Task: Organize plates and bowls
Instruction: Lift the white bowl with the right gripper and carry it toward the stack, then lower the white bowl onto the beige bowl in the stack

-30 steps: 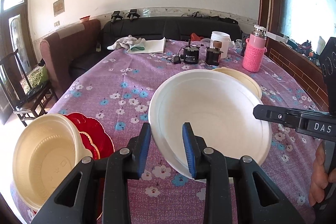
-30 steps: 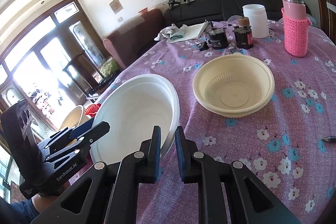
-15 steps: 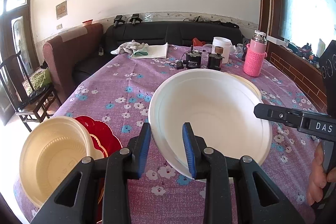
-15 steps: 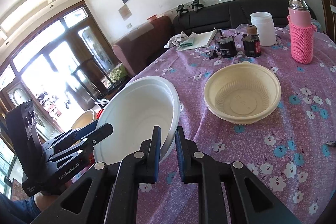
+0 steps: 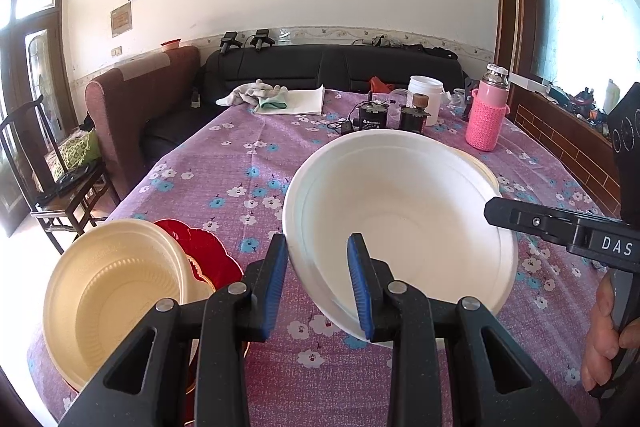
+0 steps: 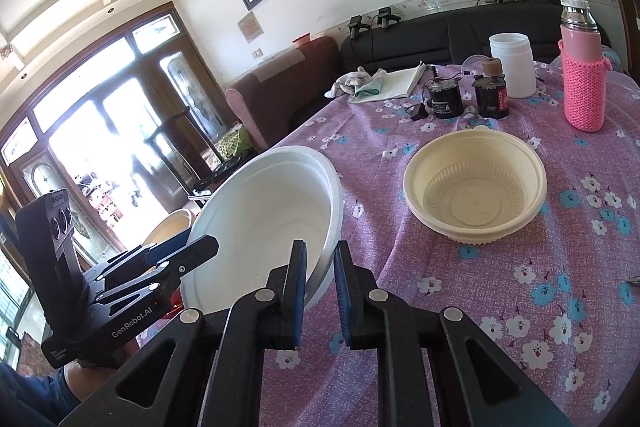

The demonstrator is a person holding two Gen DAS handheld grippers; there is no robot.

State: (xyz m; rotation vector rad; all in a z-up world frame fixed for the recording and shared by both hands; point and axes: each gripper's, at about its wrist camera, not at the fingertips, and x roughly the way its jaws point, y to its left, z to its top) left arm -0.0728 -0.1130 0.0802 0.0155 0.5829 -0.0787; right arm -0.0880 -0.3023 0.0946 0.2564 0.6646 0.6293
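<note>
Both of your tongs have lifted a little since a moment ago, so you now see more of the room and the white bowl (image 5: 400, 223) sits higher above the desk (image 5: 248, 163). That bowl is in the air, tipped on its side, between your two hands. Your right tongs (image 6: 320, 291) are squeezed onto its near rim, one finger inside and one outside, and that pinch is what holds it up. Your left tongs (image 5: 318, 283) are part open around the other edge. The rim goes between the blue pads (image 5: 276, 283), but you cannot tell if they touch it. They look set to steady the bowl so it does not swing.

On the desk to the right is a cream bowl (image 6: 476, 183), right way up. It looks like a good place to set the white bowl, since bowls go together. Go slow, because a thin rim can slip out of a pinch.

Near the left edge of the desk another cream bowl (image 5: 116, 291) rests on a red plate (image 5: 204, 251).

Far back on the desk stand a pink bottle (image 6: 582, 79), a white tub (image 6: 512, 65), two dark jars (image 6: 442, 101) and a cloth (image 6: 380, 83), well away from your work.
</note>
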